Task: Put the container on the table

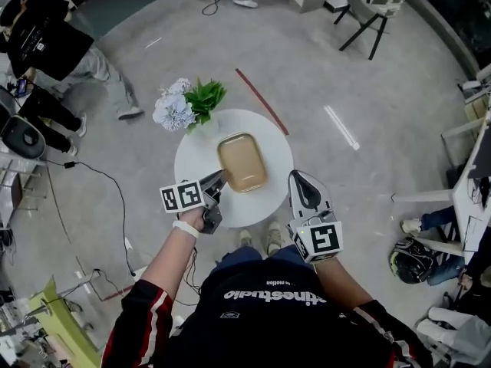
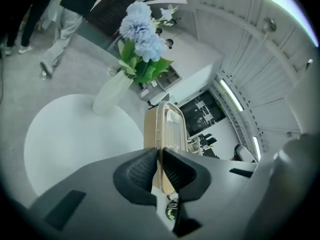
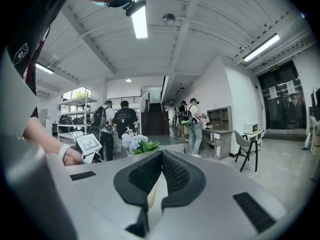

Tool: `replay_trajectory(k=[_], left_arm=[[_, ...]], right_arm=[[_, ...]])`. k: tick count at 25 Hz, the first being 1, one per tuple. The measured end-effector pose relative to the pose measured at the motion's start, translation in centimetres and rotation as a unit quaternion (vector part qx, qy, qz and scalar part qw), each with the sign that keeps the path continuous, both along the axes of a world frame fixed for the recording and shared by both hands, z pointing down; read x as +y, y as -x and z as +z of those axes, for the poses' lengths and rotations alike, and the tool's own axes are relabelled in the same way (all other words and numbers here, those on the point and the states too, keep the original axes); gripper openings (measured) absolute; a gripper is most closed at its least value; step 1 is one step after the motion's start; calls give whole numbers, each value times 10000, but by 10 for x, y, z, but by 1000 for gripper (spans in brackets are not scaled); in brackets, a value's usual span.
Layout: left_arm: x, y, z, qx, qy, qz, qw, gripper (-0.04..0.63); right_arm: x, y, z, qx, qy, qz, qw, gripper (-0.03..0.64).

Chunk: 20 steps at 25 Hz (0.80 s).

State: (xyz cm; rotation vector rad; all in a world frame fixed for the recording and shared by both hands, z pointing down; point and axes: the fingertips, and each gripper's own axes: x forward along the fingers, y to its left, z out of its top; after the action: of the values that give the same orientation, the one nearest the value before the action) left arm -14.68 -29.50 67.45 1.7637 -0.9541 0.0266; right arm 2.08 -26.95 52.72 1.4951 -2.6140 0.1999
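A tan rectangular container (image 1: 242, 162) with a clear lid lies flat over the middle of the round white table (image 1: 198, 158). I cannot tell whether it rests on the top. My left gripper (image 1: 222, 177) is shut on the rim at its near left corner. In the left gripper view the container (image 2: 167, 126) runs edge-on away from the left gripper (image 2: 161, 155), its rim pinched between the pads. My right gripper (image 1: 296, 178) hangs at the table's near right edge, shut with nothing in it. In its own view the right gripper (image 3: 161, 157) has its tips touching.
A white vase of pale blue flowers and green leaves (image 1: 184, 104) stands at the table's far left edge, close to the container, and shows again as the vase (image 2: 112, 91). People stand on the floor at the far left (image 1: 46, 44). A chair (image 1: 372, 6) stands far right.
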Motion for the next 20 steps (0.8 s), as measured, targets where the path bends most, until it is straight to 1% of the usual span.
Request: replay_trajectory(k=[5,8,15,20], left_arm=[[-10,2,43,-44,553,-47,9984,49],[-14,3,68,-9,858,-141,9962,49],[-18,7,126,-159,1484,-241,9885,49],[-15,10,159,-214,1821,-253,9827,49]], right_arm=[[-5,-6,11,-94,182,156,9997,9],[-10,-10,17,-87,215,222,9995,9],[-29,-14,19,86,-25,275,9996,9],[-34,-16,21,139,-12,258,9996,9]])
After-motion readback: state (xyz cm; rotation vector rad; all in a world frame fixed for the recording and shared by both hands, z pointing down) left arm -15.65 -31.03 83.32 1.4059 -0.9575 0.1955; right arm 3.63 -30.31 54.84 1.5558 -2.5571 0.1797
